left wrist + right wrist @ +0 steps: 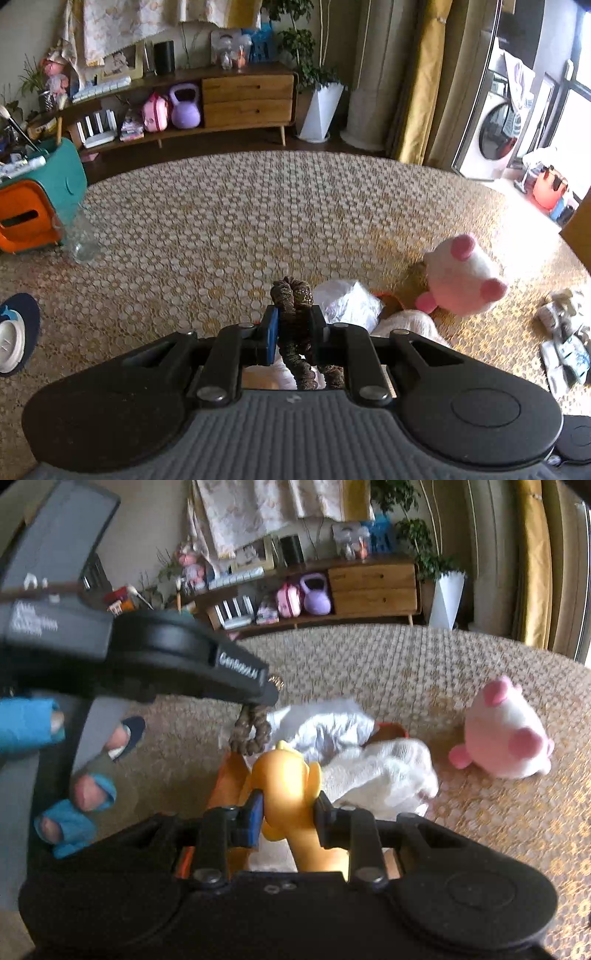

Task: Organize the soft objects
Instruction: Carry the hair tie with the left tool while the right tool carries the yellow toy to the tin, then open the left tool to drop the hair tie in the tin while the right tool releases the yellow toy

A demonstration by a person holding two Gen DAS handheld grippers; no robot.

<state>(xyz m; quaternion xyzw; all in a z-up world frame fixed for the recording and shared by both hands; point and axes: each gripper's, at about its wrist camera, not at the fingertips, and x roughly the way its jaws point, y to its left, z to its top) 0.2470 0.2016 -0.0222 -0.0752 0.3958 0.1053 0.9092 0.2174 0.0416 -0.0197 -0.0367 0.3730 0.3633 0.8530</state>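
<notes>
The left gripper [293, 325] is clamped on a brown, glittery fabric scrunchie [291, 295], its loop standing up between the black pads and trailing back under the jaws. The right gripper [288, 810] pinches a soft orange-yellow rubbery toy [284, 779] — its body bulges out ahead of the pads. Just beyond both lies a heap of white crumpled cloth [373, 771] on the gold-and-cream patterned tablecloth [240, 221], partly covering something orange-rimmed. Farther right a white plush toy with pink ears [461, 275] lies tipped on its side, apart from the heap. Against the far wall stands a low wooden sideboard [247, 98].
</notes>
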